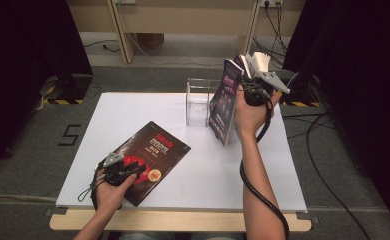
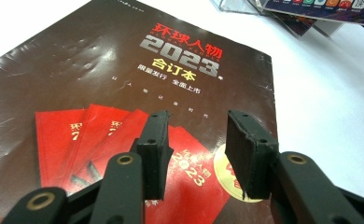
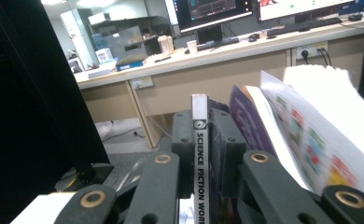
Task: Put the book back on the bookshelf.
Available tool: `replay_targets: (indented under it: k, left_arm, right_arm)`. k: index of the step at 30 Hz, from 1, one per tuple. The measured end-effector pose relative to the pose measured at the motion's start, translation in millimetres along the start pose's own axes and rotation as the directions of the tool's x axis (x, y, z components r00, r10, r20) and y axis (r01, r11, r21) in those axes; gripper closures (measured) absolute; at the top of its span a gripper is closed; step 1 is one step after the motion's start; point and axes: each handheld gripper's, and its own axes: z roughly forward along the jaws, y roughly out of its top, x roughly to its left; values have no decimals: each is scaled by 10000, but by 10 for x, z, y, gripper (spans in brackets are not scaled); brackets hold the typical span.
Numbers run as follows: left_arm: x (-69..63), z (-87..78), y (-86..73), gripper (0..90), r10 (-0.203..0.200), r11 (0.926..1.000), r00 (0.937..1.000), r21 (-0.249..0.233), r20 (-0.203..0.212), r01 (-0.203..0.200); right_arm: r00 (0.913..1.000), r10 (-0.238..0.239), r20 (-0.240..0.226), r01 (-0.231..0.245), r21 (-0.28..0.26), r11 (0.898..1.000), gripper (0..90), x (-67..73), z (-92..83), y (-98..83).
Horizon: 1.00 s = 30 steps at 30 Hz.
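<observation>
Purple magazine gripped by right claw, cover blurred; left claw open.

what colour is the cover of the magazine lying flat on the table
Dark brown magazine cover with red envelopes, clearest in the left gripper view.

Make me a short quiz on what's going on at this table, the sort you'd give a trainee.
1. True or false: the dark magazine lies flat on the white table.
2. What does the right gripper hold? A) a cup B) a thin magazine gripped at its spine C) a cable
3. What stands on the table beside the raised magazine?

Key:
1. True; the left gripper hovers open above its cover.
2. B; the spine reads "Science Fiction".
3. A clear plastic holder.
</observation>
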Motion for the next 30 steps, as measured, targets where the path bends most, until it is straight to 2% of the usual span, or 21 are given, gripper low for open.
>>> replay_targets:
  k: [7, 14, 15, 16, 21, 25, 30]
  left_arm:
    - [-28, 10, -8, 589, 54, 10000, 10000, 34, 34, -54]
    - [-30, 2, -9, 590, 40, 10000, 10000, 9, 13, -40]
    - [-30, 2, -9, 590, 40, 10000, 10000, 9, 13, -40]
    - [-29, 1, -7, 590, 38, 10000, 10000, 2, 12, -38]
    - [-29, -5, -5, 590, 34, 10000, 10000, -13, 28, -34]
    - [-29, -8, -5, 591, 44, 10000, 10000, -20, 36, -44]
    - [-33, -6, -6, 591, 7, 10000, 10000, -29, 79, -7]
  right_arm:
    - [9998, 195, -69, -192, 506, 9985, 805, -99, -299, -70]
    - [9997, 249, -49, -241, 1289, 9914, 797, -165, -475, -111]
    - [9997, 249, -49, -241, 1289, 9914, 797, -165, -475, -111]
    - [9997, 227, -34, -219, 1525, 9881, 792, -165, -511, -116]
    - [9999, 116, 112, -137, 2047, 9787, 770, -177, -539, -179]
    - [9997, -36, 231, -18, 2295, 9733, 794, -164, -571, -235]
    - [9994, -123, 330, 34, 2576, 9662, 789, -173, -579, -212]
